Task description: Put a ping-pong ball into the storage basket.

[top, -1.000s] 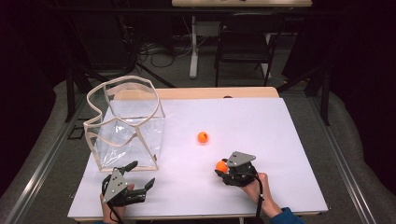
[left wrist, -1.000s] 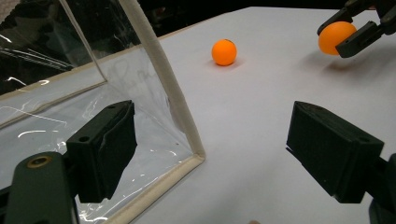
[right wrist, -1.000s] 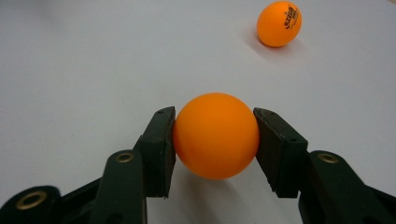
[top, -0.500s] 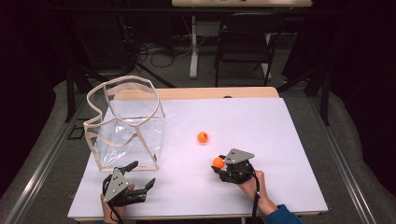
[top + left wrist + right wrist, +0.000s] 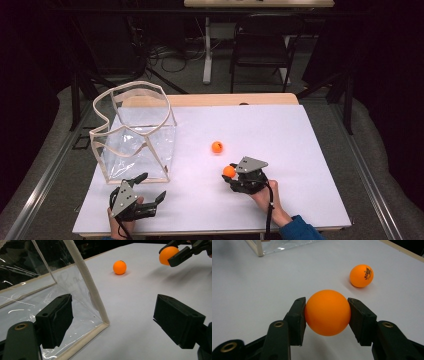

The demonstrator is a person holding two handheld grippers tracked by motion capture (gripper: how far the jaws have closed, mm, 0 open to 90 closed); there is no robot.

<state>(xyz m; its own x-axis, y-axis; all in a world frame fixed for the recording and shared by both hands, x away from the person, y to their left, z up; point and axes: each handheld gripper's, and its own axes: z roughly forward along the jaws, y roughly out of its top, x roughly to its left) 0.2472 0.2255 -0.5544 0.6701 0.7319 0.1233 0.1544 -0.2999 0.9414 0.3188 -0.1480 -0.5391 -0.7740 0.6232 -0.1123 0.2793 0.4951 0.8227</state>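
My right gripper (image 5: pixel 231 173) (image 5: pixel 327 312) is shut on an orange ball (image 5: pixel 327 312) (image 5: pixel 229 171) and holds it just above the white table (image 5: pixel 280 140); the ball sits squarely between both pads. A second orange ball (image 5: pixel 217 147) (image 5: pixel 361 275) (image 5: pixel 119 267) rests on the table a short way beyond it. My left gripper (image 5: pixel 150 189) (image 5: pixel 120 322) stands open near the front left edge, nothing between its fingers, right beside the near corner of the clear bag (image 5: pixel 135 135) (image 5: pixel 85 282). In the left gripper view the right gripper (image 5: pixel 170 255) shows at the top right with its ball (image 5: pixel 168 254).
The clear plastic bag with a pale fabric rim stands open-topped at the table's left. A dark chair (image 5: pixel 260 45) and a table leg (image 5: pixel 207 50) stand beyond the far edge. Metal rails (image 5: pixel 45 175) run along both sides of the table.
The right gripper has shifted slightly left and away from the front edge with the ball in it. The left gripper and the loose ball have kept still.
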